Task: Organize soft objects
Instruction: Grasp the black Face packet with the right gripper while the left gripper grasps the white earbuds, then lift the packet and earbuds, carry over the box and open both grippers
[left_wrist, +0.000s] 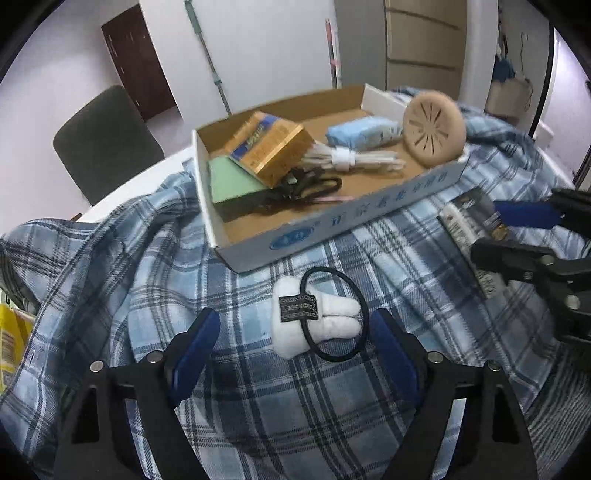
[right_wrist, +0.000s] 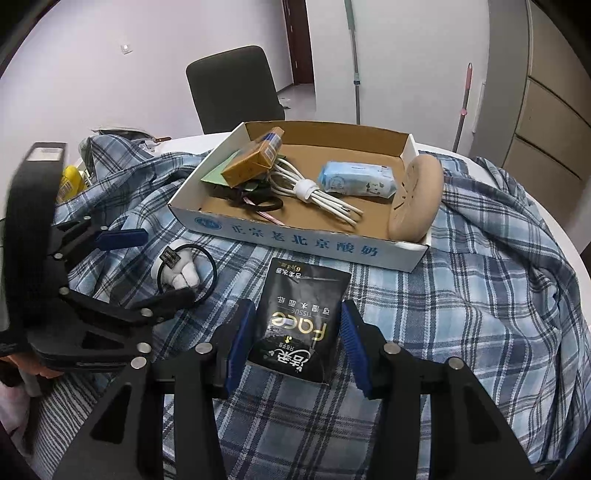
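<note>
Lying flat on the blue plaid cloth (left_wrist: 295, 406), just before the cardboard box (left_wrist: 332, 229), is a white plush hair tie (left_wrist: 314, 321): padded, lobed, dark woven tag, thin black elastic loop. Left gripper (left_wrist: 291, 343) jaws stand spread either side, not touching. Right gripper (right_wrist: 295, 343) pinches a black tissue pack (right_wrist: 299, 321), wrinkled, printed "Face".

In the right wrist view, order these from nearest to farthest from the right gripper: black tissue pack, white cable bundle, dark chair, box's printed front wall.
1. Black tissue pack: between the right gripper's blue pads, on the plaid cloth.
2. Box's printed front wall: just beyond the pack.
3. White cable bundle: inside the box, mid-floor.
4. Dark chair: behind the table, far side.
</note>
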